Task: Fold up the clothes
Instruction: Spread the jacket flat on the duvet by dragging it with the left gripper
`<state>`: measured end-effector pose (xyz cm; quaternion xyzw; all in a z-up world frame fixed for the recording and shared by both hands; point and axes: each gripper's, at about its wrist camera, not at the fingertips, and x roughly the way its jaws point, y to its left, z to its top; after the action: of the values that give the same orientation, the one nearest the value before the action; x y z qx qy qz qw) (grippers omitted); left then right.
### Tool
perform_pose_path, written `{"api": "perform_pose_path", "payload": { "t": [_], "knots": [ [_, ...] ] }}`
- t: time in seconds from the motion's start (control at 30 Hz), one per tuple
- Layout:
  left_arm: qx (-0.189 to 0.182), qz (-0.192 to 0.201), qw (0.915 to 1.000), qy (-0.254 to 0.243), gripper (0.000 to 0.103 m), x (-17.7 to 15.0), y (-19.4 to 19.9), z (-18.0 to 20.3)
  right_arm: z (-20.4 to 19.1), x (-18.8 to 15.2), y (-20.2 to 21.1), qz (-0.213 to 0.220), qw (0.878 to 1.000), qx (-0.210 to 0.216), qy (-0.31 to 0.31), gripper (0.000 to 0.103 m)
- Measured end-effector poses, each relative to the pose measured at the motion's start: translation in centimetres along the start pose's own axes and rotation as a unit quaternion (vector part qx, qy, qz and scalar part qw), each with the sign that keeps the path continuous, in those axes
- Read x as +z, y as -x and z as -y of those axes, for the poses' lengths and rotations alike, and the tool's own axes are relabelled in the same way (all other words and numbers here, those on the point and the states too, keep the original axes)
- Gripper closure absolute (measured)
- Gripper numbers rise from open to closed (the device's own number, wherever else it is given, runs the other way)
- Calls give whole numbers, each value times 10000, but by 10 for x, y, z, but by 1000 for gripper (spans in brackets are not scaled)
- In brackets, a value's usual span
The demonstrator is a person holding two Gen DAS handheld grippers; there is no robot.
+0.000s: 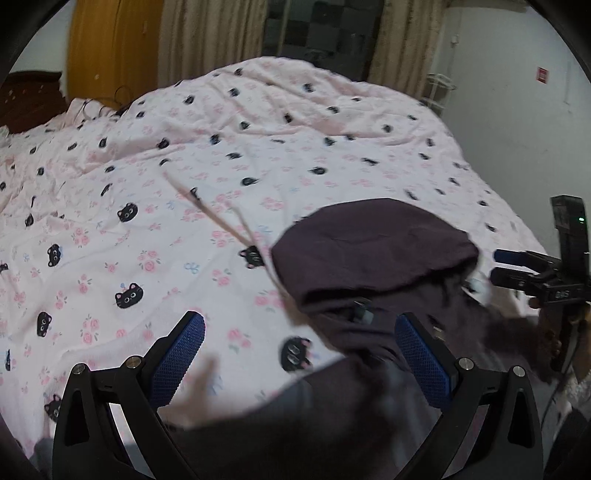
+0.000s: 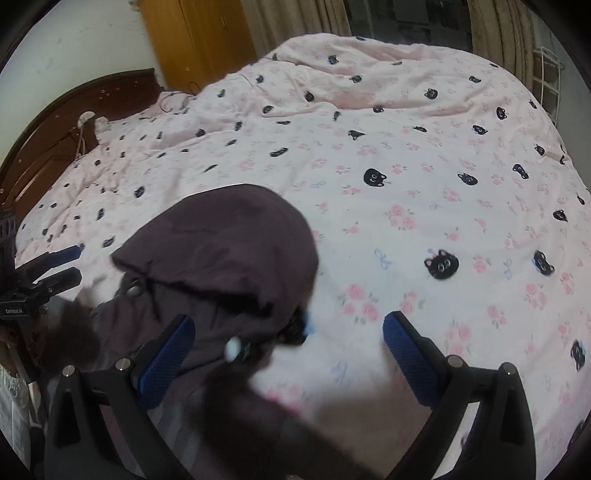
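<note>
A dark purple hooded garment lies on the pink bed cover, hood uppermost, its lower part blurred. In the left wrist view my left gripper is open, its blue pads wide apart, with the hood just beyond its right finger and blurred dark cloth under it. My right gripper shows side-on at the hood's right edge. In the right wrist view the garment is at lower left. My right gripper is open, its left finger over the dark cloth and its right finger over bare cover. My left gripper appears at the left edge.
The bed cover is pink with black cat faces and roses, and wrinkled. A dark wooden headboard, an orange wardrobe and beige curtains stand behind. A white wire rack and a wall are at the right.
</note>
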<state>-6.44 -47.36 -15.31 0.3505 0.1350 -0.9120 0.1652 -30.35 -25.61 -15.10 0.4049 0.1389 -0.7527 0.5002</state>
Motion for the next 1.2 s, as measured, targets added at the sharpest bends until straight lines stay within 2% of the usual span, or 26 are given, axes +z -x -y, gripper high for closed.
{"api": "perform_pose_path", "payload": {
  "t": [0.1,0.17,0.23,0.33,0.37,0.4,0.47,0.57,0.67,0.9,1.03,1.1,1.2],
  "knots": [
    [194,420,9989,-78,0,-21,42,10,-13,-29,28,131,9999,47,20,0],
    [354,663,9972,49,0,-40,68,9,-23,-53,47,220,9997,65,47,0],
    [522,845,9941,447,0,-67,95,-1,-34,-77,66,285,9995,104,67,0],
    [701,959,9840,1328,0,-107,127,-29,-47,-107,87,327,9992,239,32,0],
    [723,969,9777,1716,0,-119,136,-42,-52,-117,93,295,9990,324,20,0],
    [712,1037,9680,2170,0,-130,147,-58,-57,-123,96,261,9990,361,53,0],
    [654,1299,9444,2948,0,-150,167,-86,-68,-136,101,214,9989,388,173,0],
    [797,1395,9134,3741,1,-175,181,-119,-85,-151,102,45,9983,455,372,0],
    [875,1351,8987,4079,1,-190,185,-141,-98,-161,104,-66,9977,527,410,0],
    [1018,1238,8819,4434,1,-209,180,-167,-127,-173,107,-184,9961,711,489,0],
    [1155,1296,8798,4426,1,-207,178,-172,-141,-178,103,-298,9955,722,539,0],
    [1084,1296,8786,4466,1,-205,173,-175,-146,-181,102,-333,9949,726,613,0],
    [986,1232,8709,4654,1,-205,163,-181,-154,-185,102,-387,9939,732,724,0]
  ]
}}
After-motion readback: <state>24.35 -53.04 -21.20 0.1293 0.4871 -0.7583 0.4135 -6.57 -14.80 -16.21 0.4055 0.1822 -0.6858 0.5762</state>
